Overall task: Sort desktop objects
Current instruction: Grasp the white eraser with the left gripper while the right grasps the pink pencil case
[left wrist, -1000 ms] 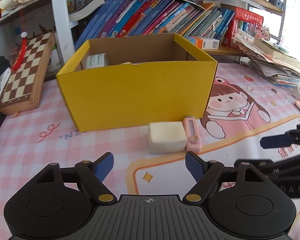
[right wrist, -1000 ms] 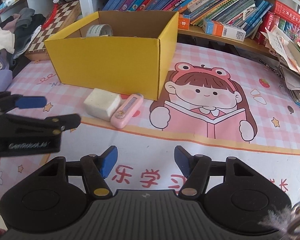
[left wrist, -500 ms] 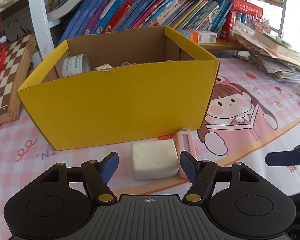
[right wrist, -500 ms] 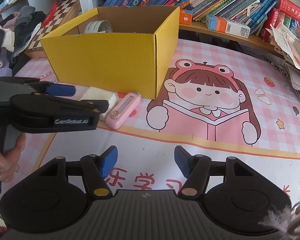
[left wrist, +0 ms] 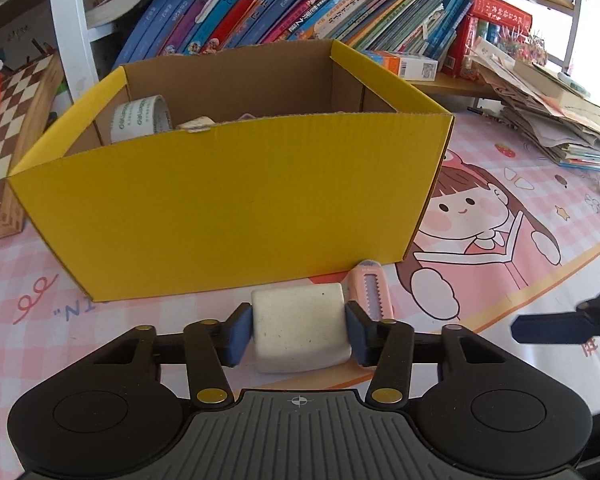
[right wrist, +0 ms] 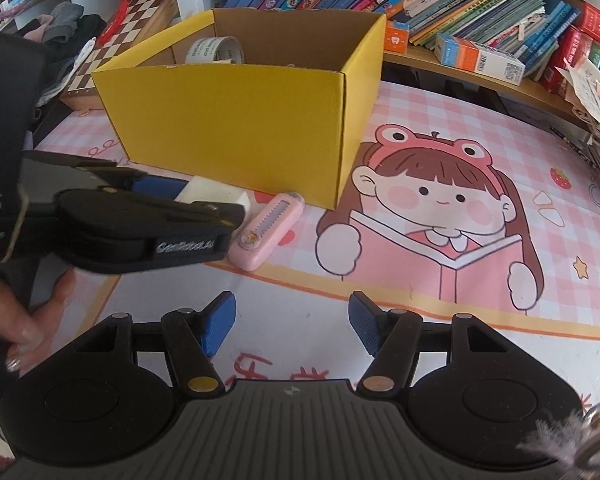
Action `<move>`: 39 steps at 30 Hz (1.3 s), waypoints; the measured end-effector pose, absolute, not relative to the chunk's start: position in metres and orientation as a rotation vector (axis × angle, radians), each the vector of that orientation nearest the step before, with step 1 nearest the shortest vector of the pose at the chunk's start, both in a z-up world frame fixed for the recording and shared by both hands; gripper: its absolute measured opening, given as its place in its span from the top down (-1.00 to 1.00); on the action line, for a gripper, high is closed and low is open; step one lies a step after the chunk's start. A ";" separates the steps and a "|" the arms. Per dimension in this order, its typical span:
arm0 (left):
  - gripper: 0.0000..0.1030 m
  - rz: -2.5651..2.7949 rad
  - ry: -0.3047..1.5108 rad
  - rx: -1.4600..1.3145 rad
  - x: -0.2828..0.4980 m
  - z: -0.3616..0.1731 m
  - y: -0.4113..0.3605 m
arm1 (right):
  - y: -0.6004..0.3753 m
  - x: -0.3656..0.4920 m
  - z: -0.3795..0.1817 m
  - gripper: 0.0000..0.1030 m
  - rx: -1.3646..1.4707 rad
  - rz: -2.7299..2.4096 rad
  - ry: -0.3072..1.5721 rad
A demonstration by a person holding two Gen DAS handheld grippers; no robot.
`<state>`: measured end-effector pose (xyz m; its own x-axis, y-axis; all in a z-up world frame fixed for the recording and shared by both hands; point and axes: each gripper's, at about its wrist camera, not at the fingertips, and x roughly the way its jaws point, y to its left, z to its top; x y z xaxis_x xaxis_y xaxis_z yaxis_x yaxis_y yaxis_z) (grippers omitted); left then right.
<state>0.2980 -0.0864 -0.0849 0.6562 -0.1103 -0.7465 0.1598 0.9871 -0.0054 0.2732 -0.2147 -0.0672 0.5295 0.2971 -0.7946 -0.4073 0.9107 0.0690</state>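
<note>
A white eraser-like block (left wrist: 300, 328) lies on the pink cartoon mat in front of the yellow cardboard box (left wrist: 228, 208). My left gripper (left wrist: 298, 330) straddles it, jaws closing, and both blue pads touch its sides. The right wrist view shows that block (right wrist: 216, 196) between the left gripper (right wrist: 204, 200) fingers. A pink slider case (left wrist: 370, 288) rests just right of the block, against the box corner, also seen as the pink case (right wrist: 266, 232). My right gripper (right wrist: 292, 322) hovers open over bare mat, holding nothing. A tape roll (left wrist: 140, 120) sits inside the box.
A chessboard (left wrist: 0, 128) leans at the left of the box. Books (left wrist: 260, 12) fill the shelf behind, and a loose paper stack (left wrist: 548, 120) sits at the right. A person's hand (right wrist: 32, 320) grips the left tool.
My left gripper moved forward to the white block and its jaws narrowed from wide apart to touching the block's sides. The right gripper stayed in place, still open.
</note>
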 end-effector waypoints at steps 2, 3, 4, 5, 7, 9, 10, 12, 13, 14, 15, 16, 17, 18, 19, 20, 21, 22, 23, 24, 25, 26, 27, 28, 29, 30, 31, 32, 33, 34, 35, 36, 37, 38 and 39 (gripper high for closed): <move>0.12 -0.137 0.837 0.049 0.294 -0.080 -0.080 | -0.211 0.277 -0.068 -0.19 -0.128 0.428 0.919; 0.12 -0.130 0.834 0.042 0.291 -0.078 -0.076 | -0.209 0.280 -0.068 -0.19 -0.129 0.432 0.918; 0.12 -0.122 0.832 0.037 0.289 -0.076 -0.073 | -0.207 0.282 -0.069 -0.19 -0.131 0.436 0.917; 0.12 -0.114 0.830 0.033 0.286 -0.074 -0.070 | -0.204 0.285 -0.070 -0.17 -0.132 0.441 0.918; 0.13 -0.098 0.831 0.028 0.282 -0.072 -0.063 | -0.199 0.290 -0.072 -0.15 -0.133 0.452 0.920; 0.13 -0.081 0.834 0.021 0.277 -0.070 -0.057 | -0.194 0.294 -0.074 -0.12 -0.132 0.462 0.921; 0.13 -0.072 0.836 0.016 0.275 -0.070 -0.053 | -0.191 0.295 -0.075 -0.11 -0.131 0.466 0.919; 0.13 -0.057 0.839 0.007 0.269 -0.069 -0.048 | -0.187 0.299 -0.076 -0.10 -0.130 0.475 0.917; 0.13 -0.051 0.840 0.002 0.266 -0.069 -0.046 | -0.184 0.300 -0.077 -0.10 -0.133 0.480 0.917; 0.13 -0.044 0.841 -0.004 0.264 -0.068 -0.044 | -0.180 0.302 -0.079 -0.08 -0.140 0.487 0.919; 0.13 -0.037 0.840 -0.010 0.262 -0.067 -0.041 | -0.177 0.303 -0.081 -0.08 -0.143 0.491 0.919; 0.13 -0.030 0.840 -0.016 0.261 -0.066 -0.039 | -0.174 0.304 -0.082 -0.07 -0.146 0.495 0.920; 0.13 -0.024 0.839 -0.022 0.259 -0.065 -0.037 | -0.171 0.305 -0.084 -0.06 -0.149 0.498 0.918; 0.13 -0.017 0.839 -0.028 0.257 -0.065 -0.035 | -0.169 0.306 -0.084 -0.05 -0.152 0.496 0.913; 0.13 -0.013 0.838 -0.031 0.256 -0.064 -0.033 | -0.167 0.307 -0.085 -0.05 -0.154 0.494 0.908; 0.13 -0.012 0.835 -0.029 0.255 -0.063 -0.033 | -0.166 0.308 -0.086 -0.03 -0.158 0.491 0.904; 0.13 -0.011 0.833 -0.028 0.254 -0.062 -0.032 | -0.165 0.309 -0.087 0.00 -0.161 0.484 0.905; 0.13 -0.012 0.831 -0.030 0.253 -0.061 -0.032 | -0.167 0.311 -0.088 0.03 -0.161 0.475 0.910; 0.13 -0.014 0.830 -0.034 0.253 -0.060 -0.032 | -0.169 0.313 -0.089 0.14 -0.154 0.462 0.918; 0.13 -0.015 0.829 -0.037 0.252 -0.060 -0.032 | -0.172 0.314 -0.090 0.26 -0.148 0.449 0.927; 0.13 -0.016 0.827 -0.038 0.251 -0.059 -0.032 | -0.175 0.316 -0.091 0.32 -0.138 0.437 0.934; 0.14 -0.016 0.825 -0.038 0.251 -0.058 -0.032 | -0.180 0.316 -0.090 0.46 -0.124 0.429 0.938; 0.13 -0.017 0.823 -0.037 0.251 -0.058 -0.032 | -0.184 0.317 -0.089 0.51 -0.115 0.418 0.943; 0.13 -0.018 0.821 -0.037 0.251 -0.057 -0.032 | -0.188 0.317 -0.088 0.52 -0.106 0.407 0.943; 0.14 -0.018 0.819 -0.038 0.251 -0.057 -0.032 | -0.190 0.317 -0.088 0.54 -0.101 0.400 0.944; 0.14 -0.018 0.817 -0.038 0.251 -0.057 -0.032 | -0.191 0.318 -0.088 0.54 -0.102 0.399 0.948; 0.14 -0.017 0.816 -0.039 0.251 -0.056 -0.031 | -0.191 0.318 -0.089 0.54 -0.106 0.399 0.951; 0.14 -0.017 0.816 -0.039 0.251 -0.056 -0.031 | -0.189 0.319 -0.090 0.53 -0.116 0.399 0.953; 0.14 -0.017 0.816 -0.037 0.251 -0.056 -0.031 | -0.187 0.320 -0.091 0.50 -0.128 0.401 0.952; 0.14 -0.017 0.816 -0.035 0.251 -0.056 -0.031 | -0.185 0.320 -0.091 0.49 -0.142 0.406 0.946; 0.14 -0.017 0.815 -0.033 0.250 -0.055 -0.031 | -0.184 0.319 -0.091 0.48 -0.157 0.410 0.940; 0.14 -0.017 0.816 -0.032 0.250 -0.055 -0.031 | -0.183 0.319 -0.092 0.48 -0.170 0.412 0.933; 0.14 -0.017 0.816 -0.032 0.249 -0.055 -0.031 | -0.182 0.319 -0.092 0.48 -0.182 0.414 0.927; 0.14 -0.017 0.816 -0.032 0.248 -0.055 -0.030 | -0.181 0.319 -0.093 0.50 -0.188 0.414 0.923; 0.14 -0.016 0.817 -0.032 0.248 -0.055 -0.030 | -0.181 0.319 -0.093 0.52 -0.193 0.416 0.921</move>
